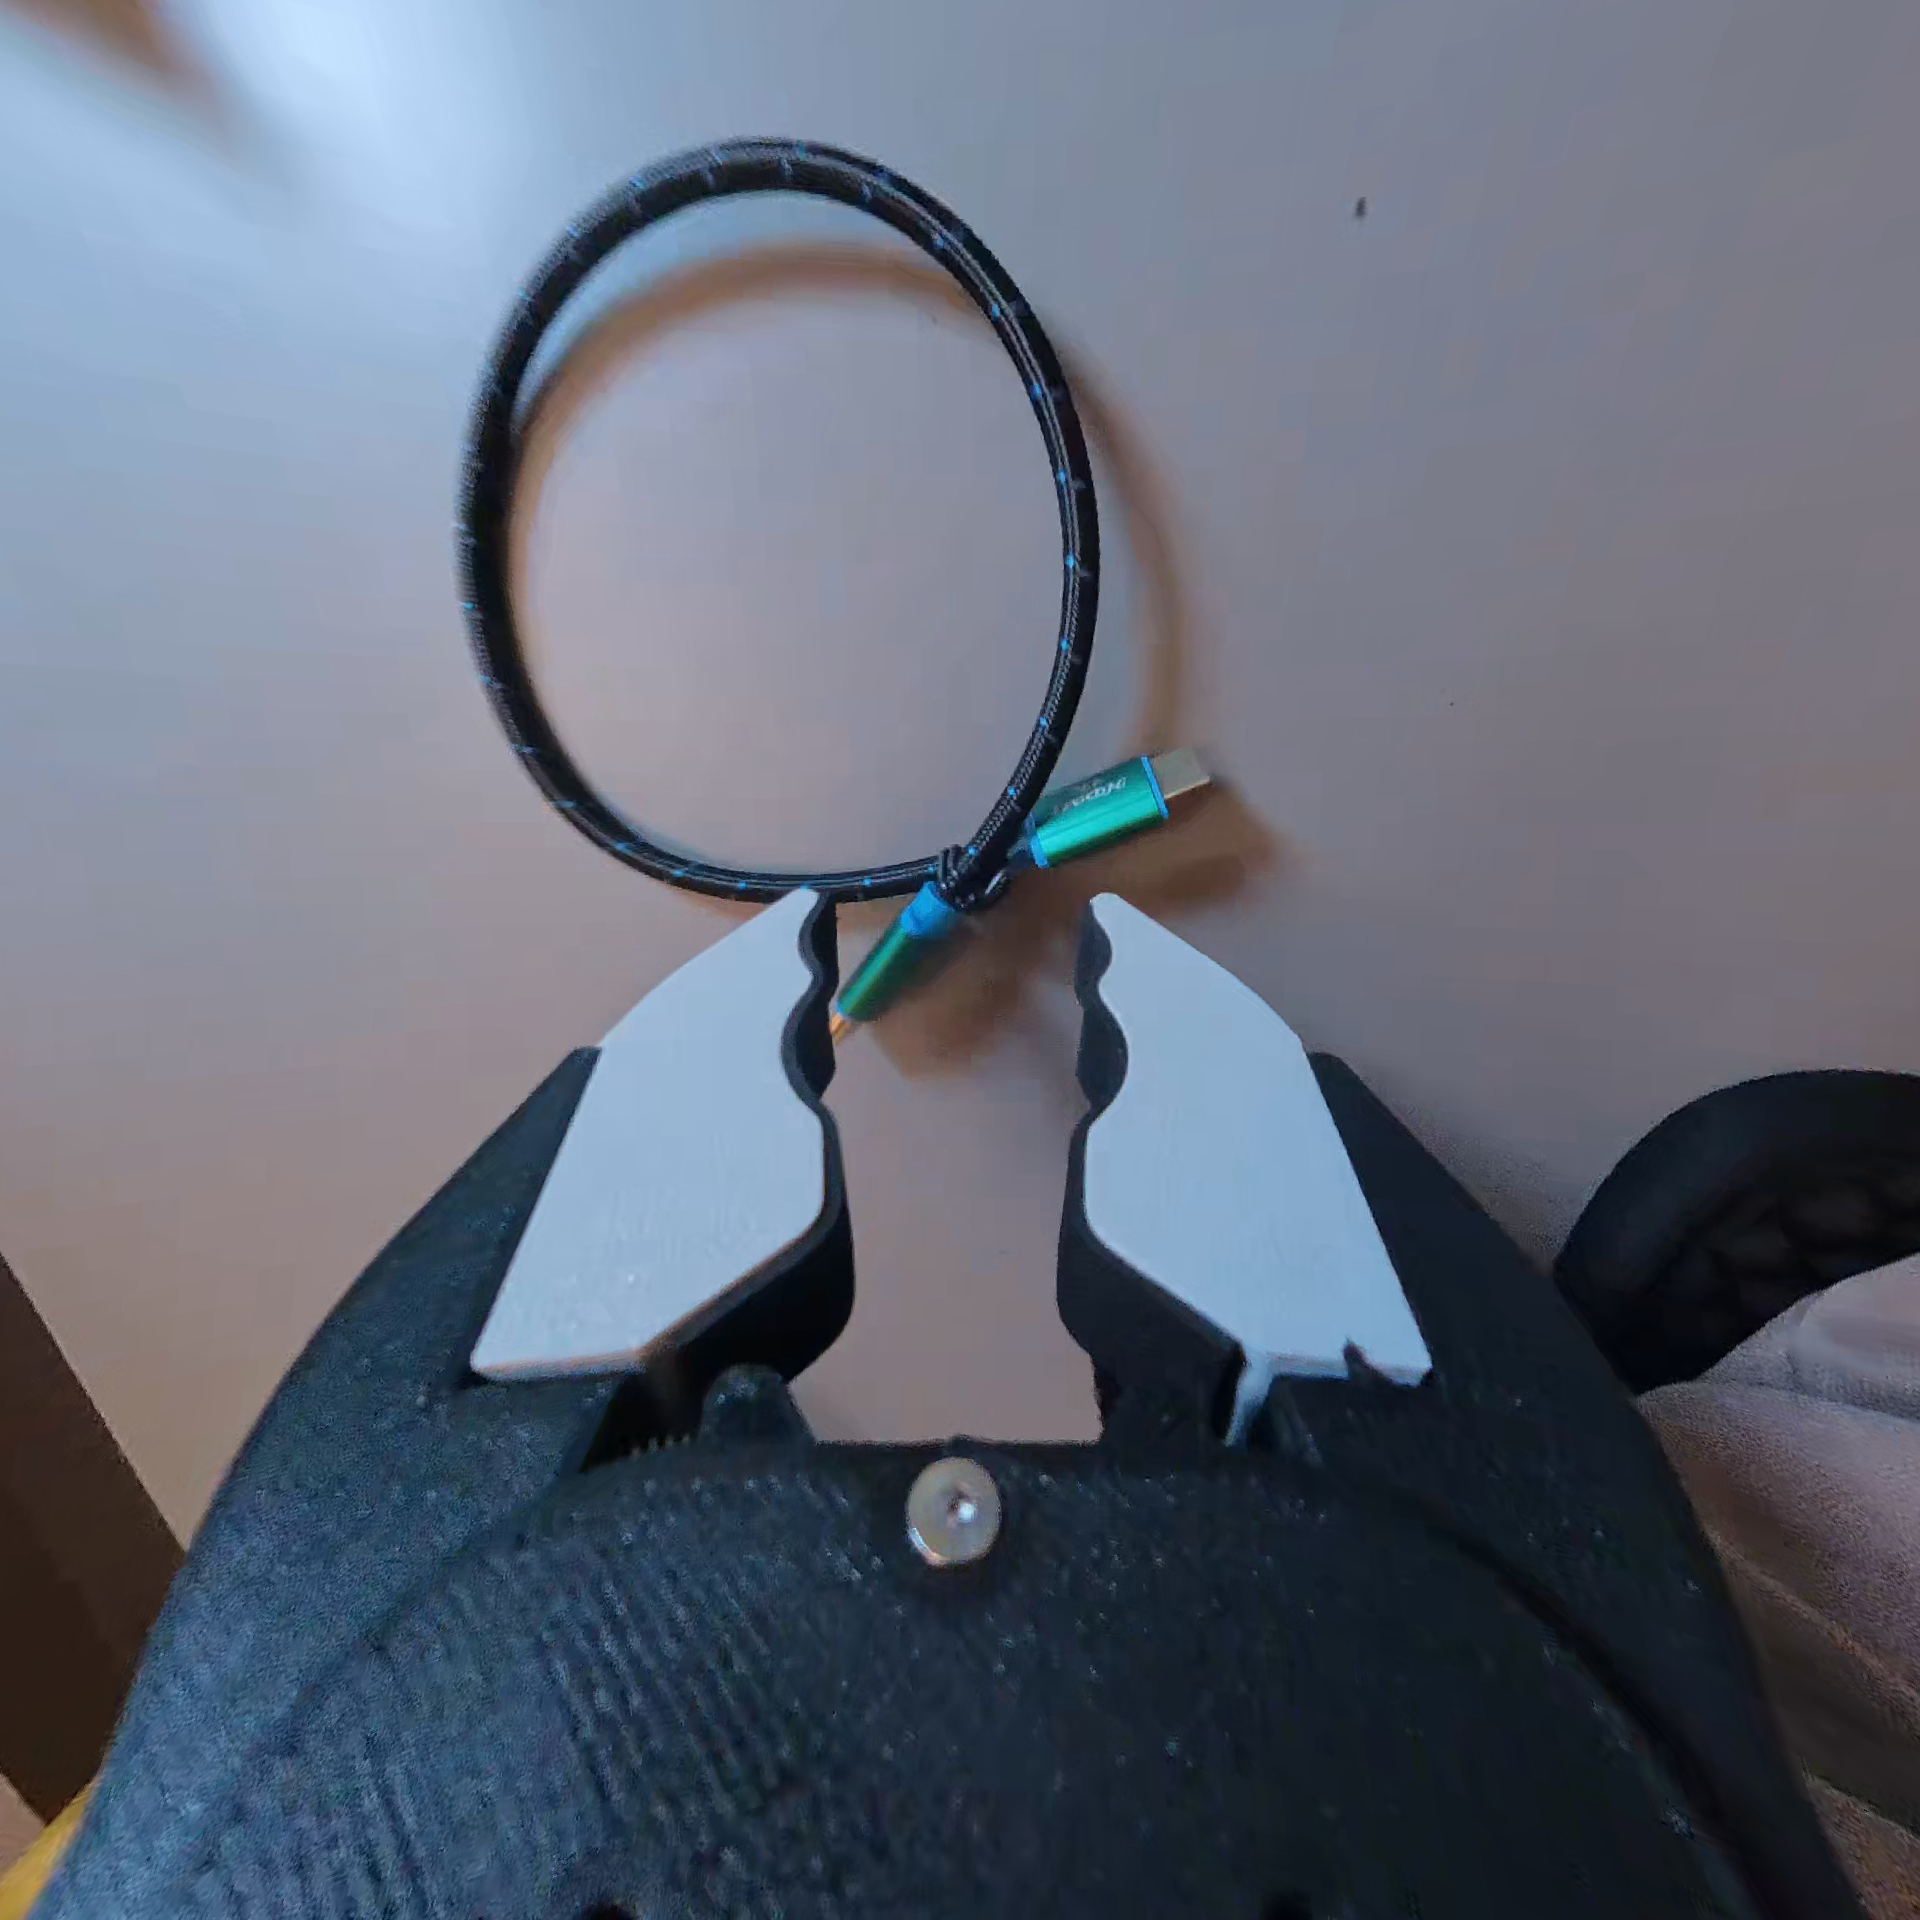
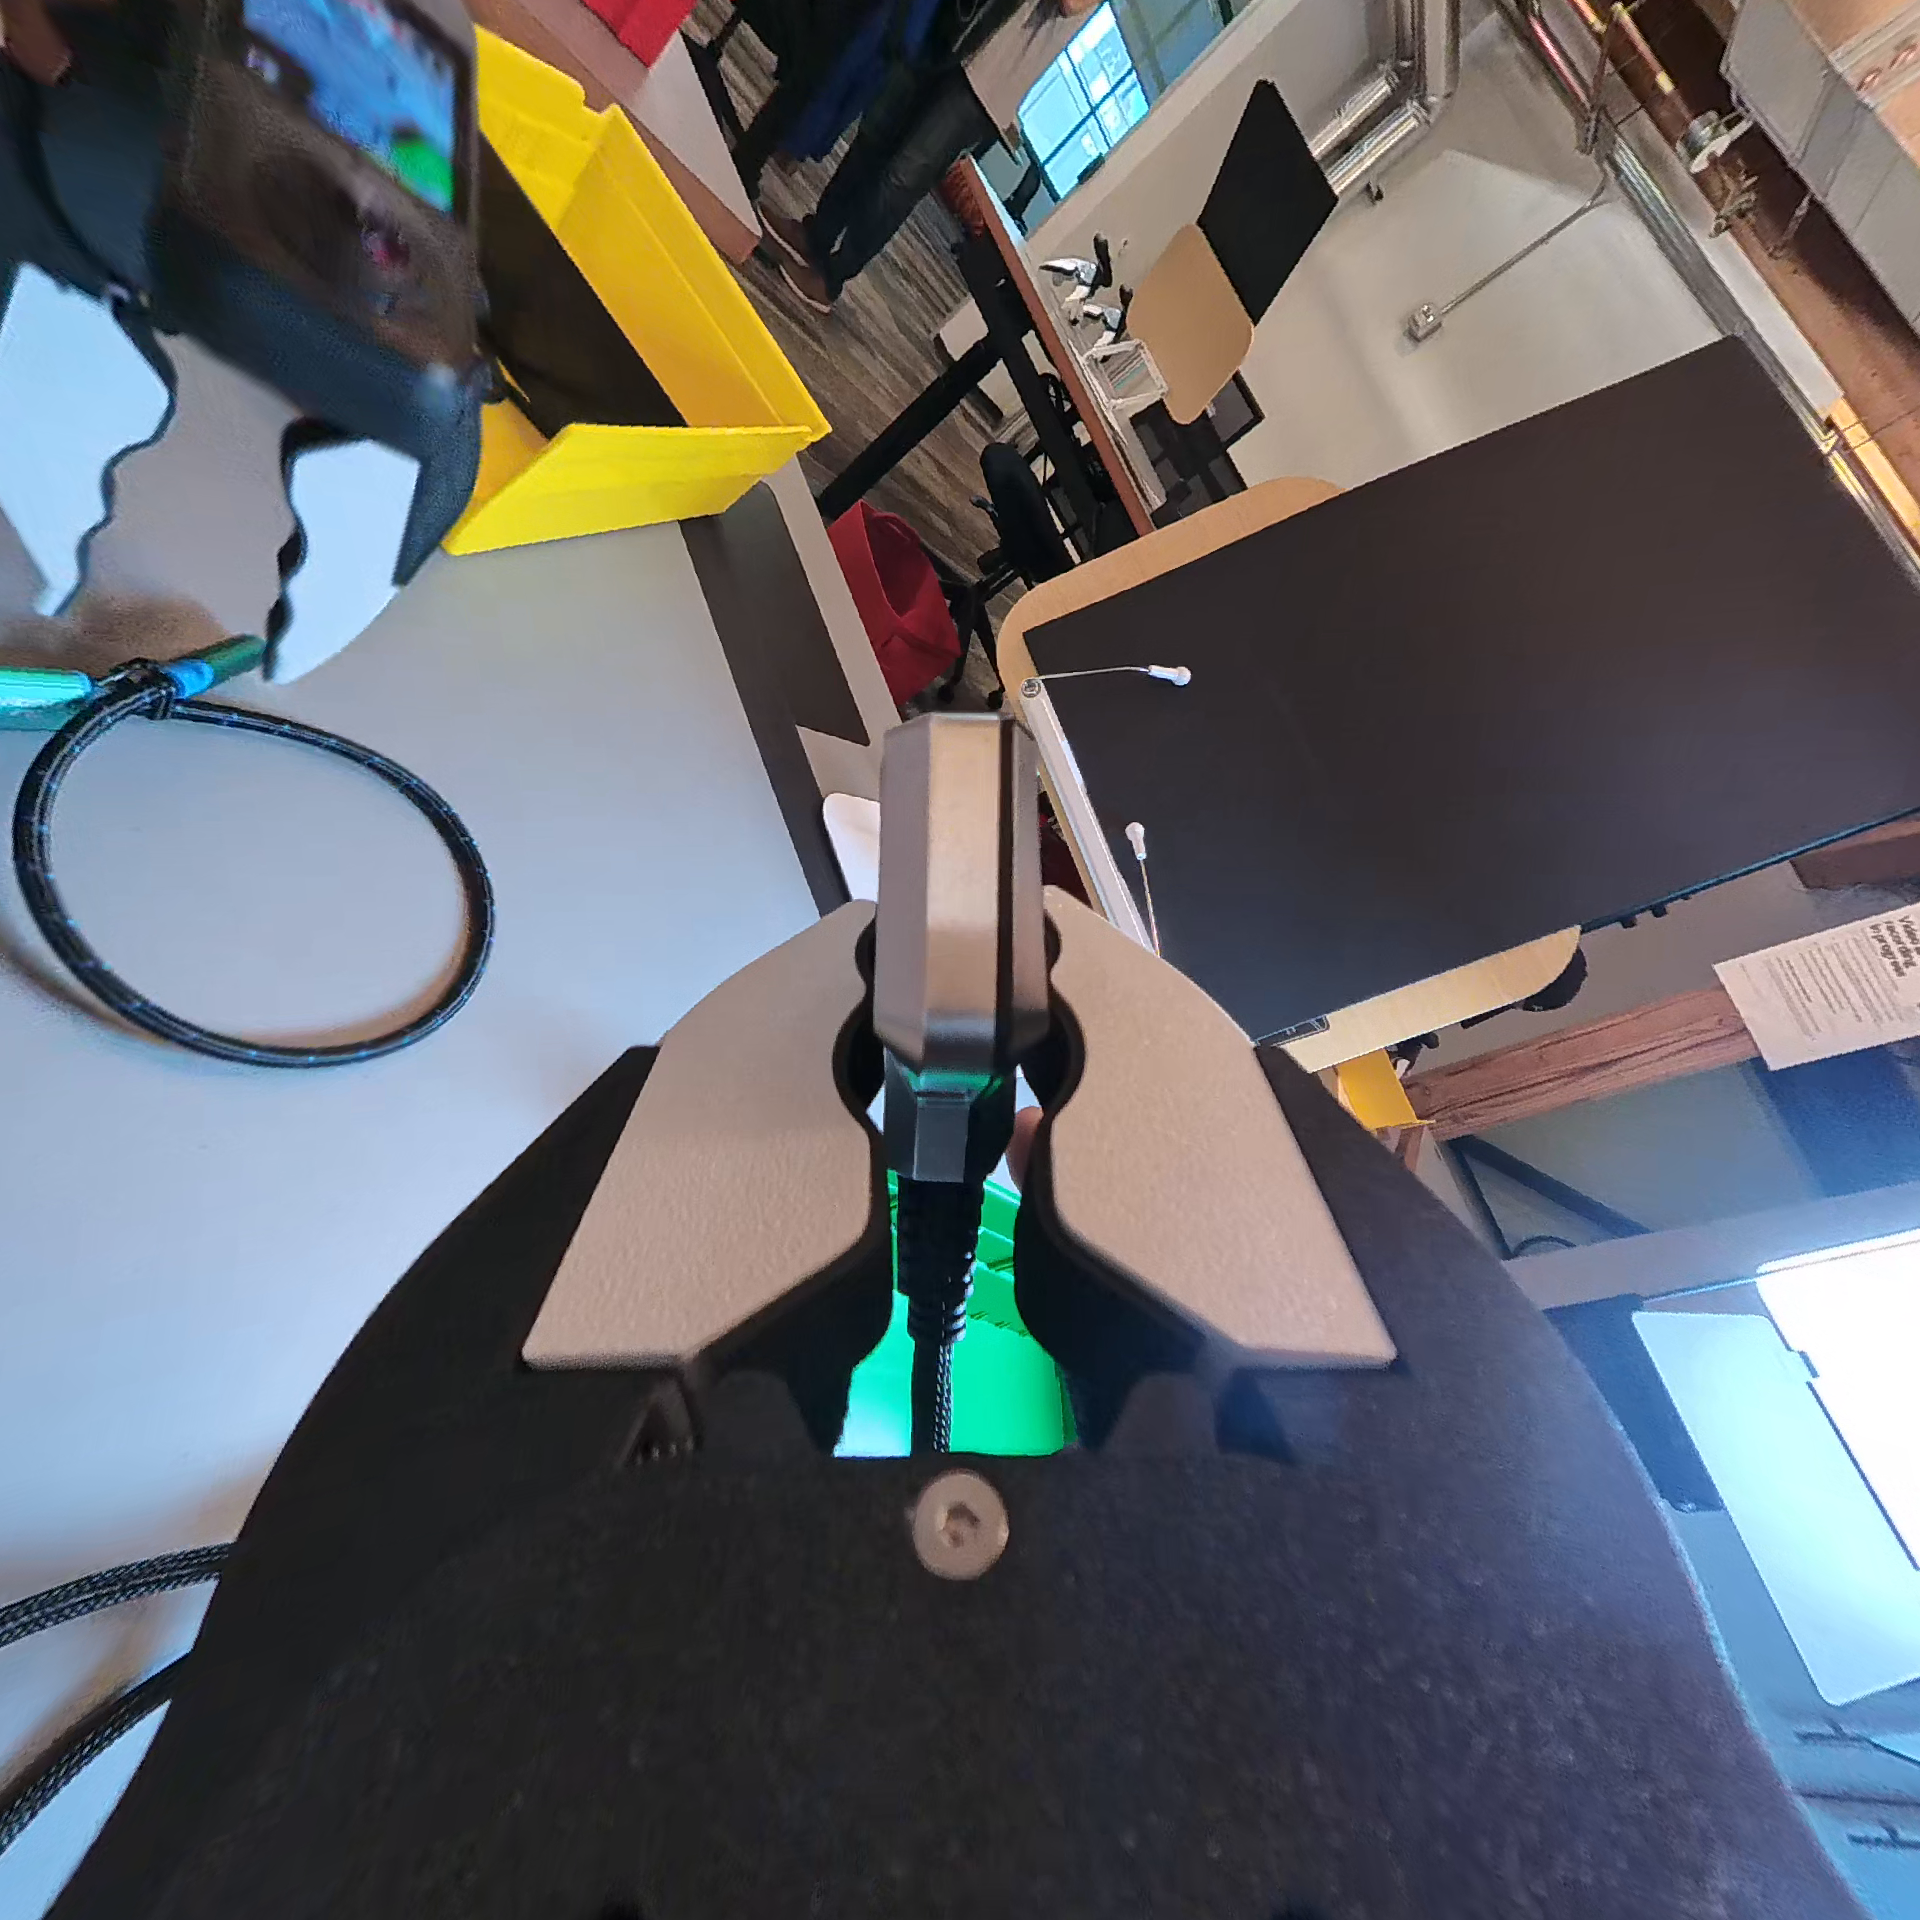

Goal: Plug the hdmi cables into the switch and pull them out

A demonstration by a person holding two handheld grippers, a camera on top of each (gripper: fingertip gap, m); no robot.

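Note:
A black braided HDMI cable (image 1: 1070,499) lies coiled in a loop on the pale table (image 1: 1455,520). Its two green plugs cross at a tie. One plug (image 1: 1117,810) points away to the right. The other plug (image 1: 883,971) lies between my left gripper's fingers, close to the left finger (image 1: 707,1122). My left gripper (image 1: 961,914) is open and empty just above it. My right gripper (image 2: 956,920) is shut on a grey metal switch (image 2: 951,831), held off the table, with a black braided lead (image 2: 940,1309) running back from it. The right wrist view also shows the loop (image 2: 457,862) and the left gripper (image 2: 197,582).
A yellow bin (image 2: 644,312) stands at the table's far corner behind the left gripper. The table edge (image 2: 769,665) runs beside the switch. Beyond it are dark panels (image 2: 1455,748), a red bag (image 2: 904,603) and chairs. A black object (image 1: 1766,1195) lies right of the left gripper.

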